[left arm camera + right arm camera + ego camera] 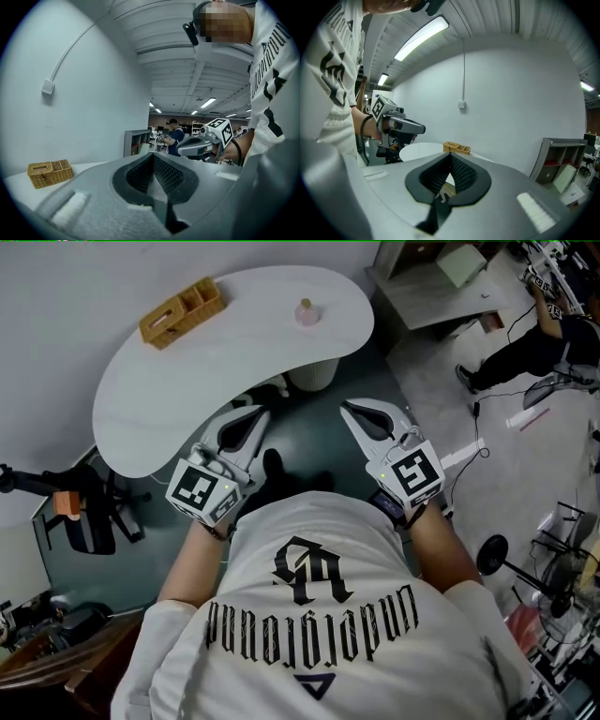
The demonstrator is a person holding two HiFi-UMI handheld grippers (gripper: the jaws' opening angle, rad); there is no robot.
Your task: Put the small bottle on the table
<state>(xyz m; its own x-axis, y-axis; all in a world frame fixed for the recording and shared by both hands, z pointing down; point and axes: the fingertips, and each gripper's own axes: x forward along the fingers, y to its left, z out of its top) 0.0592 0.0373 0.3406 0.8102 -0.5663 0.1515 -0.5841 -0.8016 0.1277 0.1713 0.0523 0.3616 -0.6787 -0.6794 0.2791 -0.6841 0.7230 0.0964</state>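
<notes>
Pink and small, the bottle (307, 312) stands upright on the white table (187, 381), apart from the wicker basket (182, 312). Your left gripper (260, 412) and right gripper (345, 407) are clenched on nothing, well short of it. I judge the placing done.

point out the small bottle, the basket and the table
small bottle (307, 314): head view, on its pinkish body
basket (190, 324): head view, on its woven side wall
table (187, 399): head view, on its bare white top

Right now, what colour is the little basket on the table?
The basket is woven golden-brown; clearest in head view.
</notes>
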